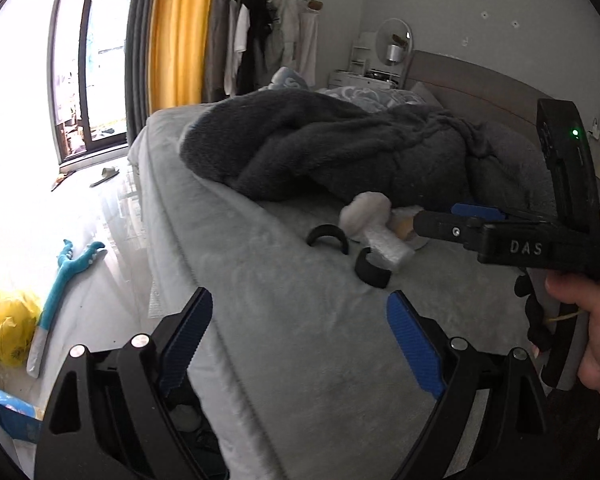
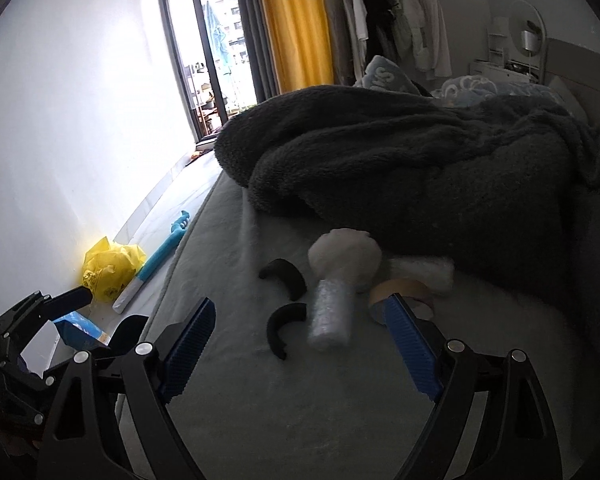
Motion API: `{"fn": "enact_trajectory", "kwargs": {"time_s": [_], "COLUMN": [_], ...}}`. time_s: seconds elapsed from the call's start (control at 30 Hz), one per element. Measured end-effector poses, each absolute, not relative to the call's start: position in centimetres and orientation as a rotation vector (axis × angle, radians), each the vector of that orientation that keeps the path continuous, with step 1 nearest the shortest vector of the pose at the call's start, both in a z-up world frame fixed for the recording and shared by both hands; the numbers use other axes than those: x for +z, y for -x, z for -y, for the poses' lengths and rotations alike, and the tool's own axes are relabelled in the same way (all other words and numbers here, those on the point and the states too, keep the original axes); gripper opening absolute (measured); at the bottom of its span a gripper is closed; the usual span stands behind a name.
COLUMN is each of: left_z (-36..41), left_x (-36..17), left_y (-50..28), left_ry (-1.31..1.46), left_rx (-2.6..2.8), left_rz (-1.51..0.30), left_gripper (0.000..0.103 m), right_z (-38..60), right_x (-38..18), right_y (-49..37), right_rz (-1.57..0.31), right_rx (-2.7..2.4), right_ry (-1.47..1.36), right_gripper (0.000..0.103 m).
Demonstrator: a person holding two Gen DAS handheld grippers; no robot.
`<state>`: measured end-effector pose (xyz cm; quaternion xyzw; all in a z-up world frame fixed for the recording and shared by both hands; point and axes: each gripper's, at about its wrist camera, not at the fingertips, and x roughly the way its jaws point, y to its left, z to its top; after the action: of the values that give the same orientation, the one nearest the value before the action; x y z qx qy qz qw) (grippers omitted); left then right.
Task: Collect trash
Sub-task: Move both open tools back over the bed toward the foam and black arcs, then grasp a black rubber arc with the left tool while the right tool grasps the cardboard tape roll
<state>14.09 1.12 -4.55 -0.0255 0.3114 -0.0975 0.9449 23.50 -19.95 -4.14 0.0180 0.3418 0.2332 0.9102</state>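
A grey bed [image 2: 300, 420] under a dark blanket [image 2: 420, 168] carries the litter — one bubble-wrap roll [image 2: 330, 312], two black curved pieces [image 2: 284, 272] [image 2: 278, 330], one tape ring [image 2: 404, 292]. All lie just ahead of the right gripper [image 2: 300, 344], whose fingers stand wide apart, empty. The left gripper [image 1: 300, 344] hangs back, spread wide too, holding nothing.

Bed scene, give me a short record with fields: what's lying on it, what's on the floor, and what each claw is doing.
surface: bed, grey cover
on bed: bubble wrap roll, tape roll, two curved black pieces, white wad, dark blanket
on floor: yellow bag, blue stick
left claw: open, empty, above the bed
right claw: open, empty, facing the litter
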Motion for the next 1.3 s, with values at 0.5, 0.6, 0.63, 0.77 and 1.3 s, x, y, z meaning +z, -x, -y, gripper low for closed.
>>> {"fn": "enact_trajectory", "kwargs": {"time_s": [0.5,0.6,0.63,0.77,1.3], "left_z": [4.8,5.7,6.0,6.5,6.4], "left_x": [-7.9,-8.4,-8.6,-9.4,-11.5], "left_y": [-18.8,-19.8,-20.0,-21.1,-24.8], "left_ry": [0.072,0.066,0.066,0.09,0.175], "left_rx": [-0.251,-0.247,-0.247,-0.254,-0.251], "left_rz": [-0.692,-0.718,-0.725,-0.748,-0.83], "left_gripper": [0.083,0.081,0.08,0.078,0.053], "right_z": [25.2,25.1,25.1,24.9,26.1], "right_x": [-8.6,-8.8,-8.8,-9.3,-11.5], "right_y": [-27.6,-28.2,-28.3,-28.5,-31.2], "right_rz": [-0.782,-0.792,-0.795,-0.815,-0.874], "right_rx": [0.382,0.399,0.404,0.412,0.424], "right_ry": [-0.237,-0.239,-0.235,-0.226,-0.365], "right_gripper": [0.088,0.088,0.088,0.088,0.081]}}
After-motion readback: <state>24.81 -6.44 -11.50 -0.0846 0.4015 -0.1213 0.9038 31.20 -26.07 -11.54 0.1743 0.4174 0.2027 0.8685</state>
